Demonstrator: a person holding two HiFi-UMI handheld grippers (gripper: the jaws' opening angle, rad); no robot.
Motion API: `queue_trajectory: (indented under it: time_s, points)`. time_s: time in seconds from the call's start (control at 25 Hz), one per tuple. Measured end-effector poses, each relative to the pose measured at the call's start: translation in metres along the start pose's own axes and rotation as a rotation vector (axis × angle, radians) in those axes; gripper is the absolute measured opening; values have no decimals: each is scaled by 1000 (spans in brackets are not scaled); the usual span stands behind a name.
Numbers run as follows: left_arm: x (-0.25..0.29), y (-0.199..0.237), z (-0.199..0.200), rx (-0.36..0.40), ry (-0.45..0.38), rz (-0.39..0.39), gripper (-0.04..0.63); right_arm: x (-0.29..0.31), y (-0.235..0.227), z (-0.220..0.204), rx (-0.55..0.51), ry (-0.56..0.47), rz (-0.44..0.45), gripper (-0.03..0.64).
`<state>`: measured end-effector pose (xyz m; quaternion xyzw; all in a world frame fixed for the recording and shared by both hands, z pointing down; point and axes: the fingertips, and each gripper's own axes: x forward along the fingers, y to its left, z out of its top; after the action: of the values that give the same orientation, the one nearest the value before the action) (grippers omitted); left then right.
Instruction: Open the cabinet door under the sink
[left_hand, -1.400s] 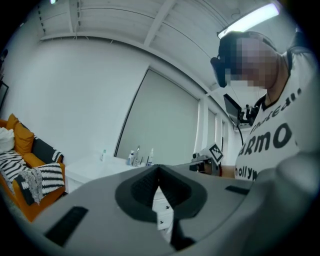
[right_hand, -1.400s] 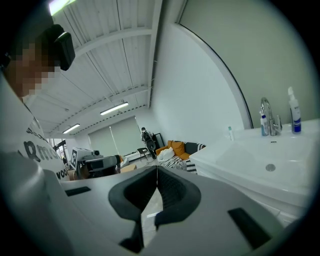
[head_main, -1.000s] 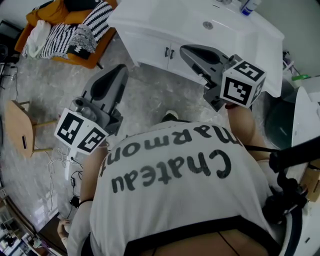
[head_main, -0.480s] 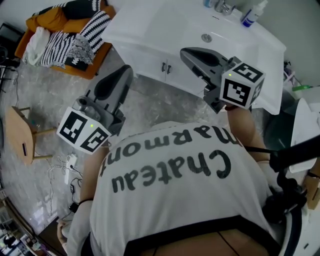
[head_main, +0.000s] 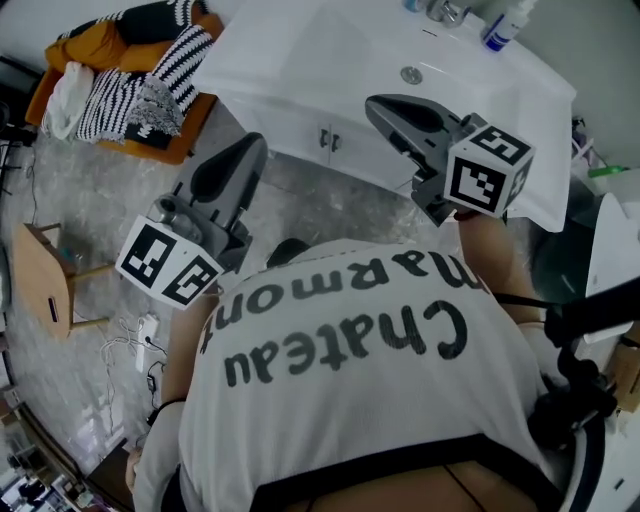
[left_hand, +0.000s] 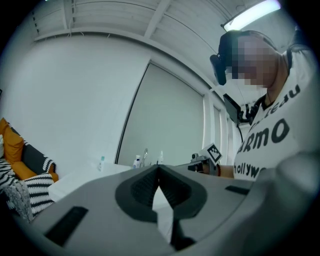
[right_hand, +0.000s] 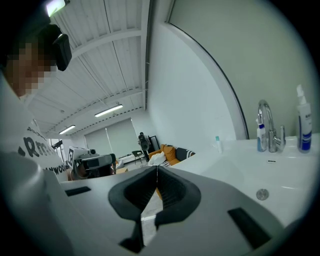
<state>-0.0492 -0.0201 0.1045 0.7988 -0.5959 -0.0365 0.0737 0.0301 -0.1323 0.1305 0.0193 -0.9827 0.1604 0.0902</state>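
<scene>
The white cabinet (head_main: 300, 125) under the sink (head_main: 330, 50) has two closed doors with small dark handles (head_main: 328, 140) at their meeting edge. My left gripper (head_main: 252, 145) is held above the floor, left of and short of the doors, jaws shut with nothing between them (left_hand: 159, 167). My right gripper (head_main: 376, 104) hovers over the sink's front edge, also shut and empty (right_hand: 156, 169). Neither touches the cabinet. The gripper views point level across the room and do not show the doors.
A faucet (right_hand: 267, 127) and bottles (right_hand: 303, 125) stand at the back of the sink. An orange sofa with striped blankets (head_main: 130, 70) is at the far left, and a wooden stool (head_main: 40, 275) and cables (head_main: 135, 335) at the left. A dark bin (head_main: 555, 245) stands at the right.
The sink and cabinet have slid slightly down in the head view. A dark shoe has shifted left below the cabinet. Both grippers keep their places, still shut.
</scene>
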Motion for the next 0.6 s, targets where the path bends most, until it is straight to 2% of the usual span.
queue_trajectory:
  time_s: [0.28,0.52,0.6]
  points:
    - [19,10,-3,-16,37,-120,6,-4,-13,3,28,-21,-100,11]
    - [23,62,3,-24,99,-280,6,30,-16,4,99,-61,-249,11]
    - [29,68,6,-22,111,-316,6,28,-18,5,107,-78,-285,11]
